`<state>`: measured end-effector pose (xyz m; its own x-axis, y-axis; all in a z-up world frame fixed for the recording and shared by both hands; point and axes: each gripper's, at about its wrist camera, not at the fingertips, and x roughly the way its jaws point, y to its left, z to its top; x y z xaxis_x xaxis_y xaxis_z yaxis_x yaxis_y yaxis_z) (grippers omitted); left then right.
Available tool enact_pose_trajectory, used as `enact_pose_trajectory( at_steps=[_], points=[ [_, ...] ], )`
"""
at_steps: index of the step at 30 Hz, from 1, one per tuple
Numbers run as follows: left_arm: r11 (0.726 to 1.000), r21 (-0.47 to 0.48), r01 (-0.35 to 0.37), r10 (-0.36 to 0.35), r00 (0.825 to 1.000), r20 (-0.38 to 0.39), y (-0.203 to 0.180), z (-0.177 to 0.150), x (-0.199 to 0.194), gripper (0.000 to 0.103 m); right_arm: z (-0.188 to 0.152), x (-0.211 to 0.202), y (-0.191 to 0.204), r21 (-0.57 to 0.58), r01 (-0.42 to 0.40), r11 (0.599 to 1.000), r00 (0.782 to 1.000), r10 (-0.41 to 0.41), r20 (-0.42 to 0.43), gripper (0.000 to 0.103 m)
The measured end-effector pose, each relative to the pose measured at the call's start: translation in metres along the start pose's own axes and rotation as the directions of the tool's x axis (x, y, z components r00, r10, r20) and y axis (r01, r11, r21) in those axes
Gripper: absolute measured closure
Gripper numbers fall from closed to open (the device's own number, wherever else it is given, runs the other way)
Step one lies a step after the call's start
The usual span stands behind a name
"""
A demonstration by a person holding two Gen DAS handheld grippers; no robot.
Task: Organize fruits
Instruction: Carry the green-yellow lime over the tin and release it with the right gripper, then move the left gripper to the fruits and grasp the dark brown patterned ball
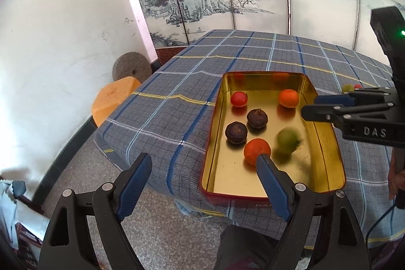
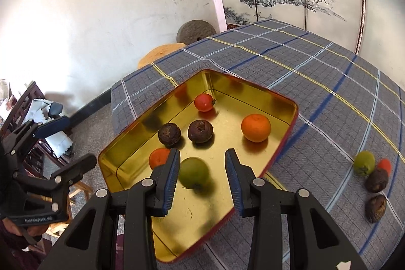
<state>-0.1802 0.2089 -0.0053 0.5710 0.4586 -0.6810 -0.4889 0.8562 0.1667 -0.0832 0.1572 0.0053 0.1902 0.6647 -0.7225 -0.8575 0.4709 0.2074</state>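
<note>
A gold tin tray (image 1: 326, 143) (image 2: 121, 151) with a red outside sits on the plaid table. It holds a red tomato (image 1: 239, 99) (image 2: 204, 102), two oranges (image 1: 288, 98) (image 2: 255, 127) (image 1: 256, 150) (image 2: 158, 157), two dark brown fruits (image 1: 257, 118) (image 1: 236, 132) (image 2: 200, 130) (image 2: 169, 134) and a green fruit (image 1: 287, 139) (image 2: 193, 172), blurred in the left wrist view. My right gripper (image 2: 202, 168) (image 1: 310, 106) is open and empty just above the green fruit. My left gripper (image 1: 202, 168) is open and empty at the tray's near left edge.
On the cloth right of the tray lie a green fruit (image 2: 364, 162) (image 1: 347, 88), a small red fruit (image 2: 384, 165) (image 1: 358, 86) and two dark brown fruits (image 2: 376, 180) (image 2: 377, 208). An orange stool (image 1: 114, 99) and a stone wheel (image 1: 131, 67) stand by the wall.
</note>
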Motion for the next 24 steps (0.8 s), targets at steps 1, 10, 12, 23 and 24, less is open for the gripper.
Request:
enact_pose_trajectory(
  at_steps=[1, 10, 12, 23, 24],
  points=[
    [1.0, 0.0, 0.001, -0.001, 1.0, -0.001, 0.0, -0.001, 0.0, 0.018, 0.001, 0.001, 0.001, -0.002, 0.003, 1.0, 1.0, -0.003, -0.001, 0.068],
    [1.0, 0.001, -0.004, 0.004, 1.0, -0.01, 0.005, -0.004, 0.003, 0.017, -0.005, -0.01, 0.003, 0.013, 0.008, 1.0, 0.999, -0.008, 0.031, 0.062],
    [1.0, 0.003, -0.002, 0.002, 1.0, -0.018, 0.004, -0.006, 0.004, 0.017, -0.01, -0.015, 0.0, 0.033, 0.005, 0.999, 0.999, -0.007, 0.044, 0.061],
    [1.0, 0.027, -0.004, 0.005, 1.0, -0.024, -0.002, -0.008, 0.002, 0.017, -0.054, -0.056, -0.044, 0.155, 0.087, 0.984, 0.991, -0.102, 0.091, 0.034],
    [1.0, 0.03, -0.006, 0.006, 1.0, -0.023, -0.003, -0.008, 0.003, 0.017, -0.061, -0.061, -0.052, 0.17, 0.107, 0.98, 0.988, -0.124, 0.092, 0.033]
  ],
)
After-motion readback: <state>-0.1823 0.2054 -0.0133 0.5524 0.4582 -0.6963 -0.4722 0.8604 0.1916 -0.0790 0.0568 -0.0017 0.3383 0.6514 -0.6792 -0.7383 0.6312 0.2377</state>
